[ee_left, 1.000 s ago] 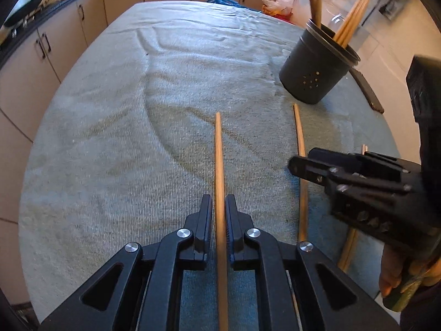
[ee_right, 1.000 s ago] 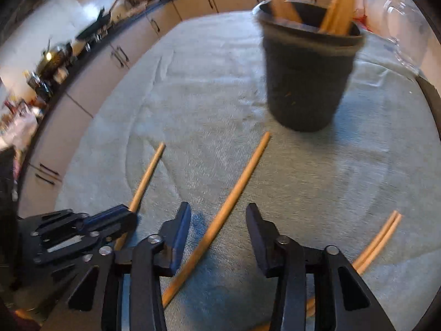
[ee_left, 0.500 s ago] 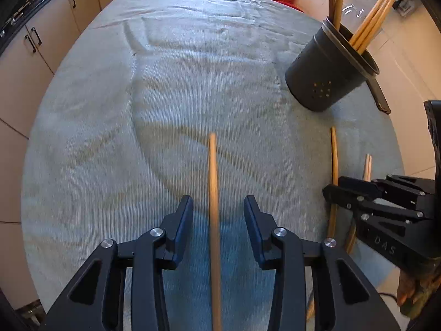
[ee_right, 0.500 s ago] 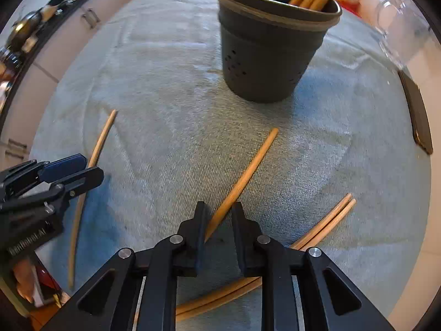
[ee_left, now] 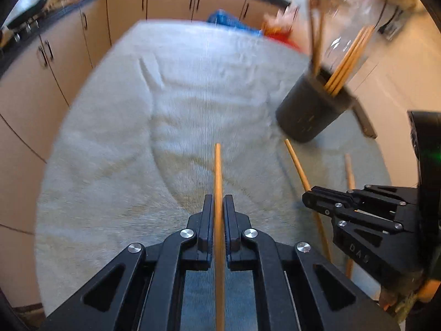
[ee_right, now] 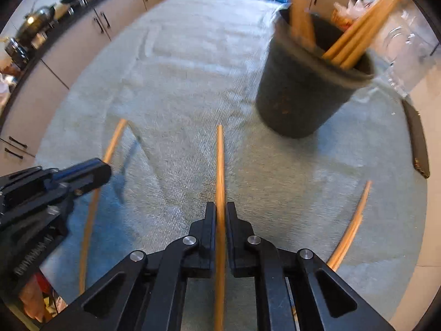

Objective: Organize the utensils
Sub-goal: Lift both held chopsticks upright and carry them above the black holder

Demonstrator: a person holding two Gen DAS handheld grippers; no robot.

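My left hand-held gripper [ee_left: 218, 215] is clamped on one wooden chopstick [ee_left: 217, 171]; my right hand-held gripper [ee_right: 220, 215] is clamped on another chopstick [ee_right: 220, 160]. Both sticks point over the towel-covered table [ee_right: 179, 82]. The dark utensil holder [ee_right: 303, 93] stands ahead, right, holding more chopsticks. A loose pair [ee_right: 352, 220] lies on the towel.

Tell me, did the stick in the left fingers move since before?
Yes. The chopstick, clamped in the left gripper, has lifted off the towel, its tip nearer the black holder.
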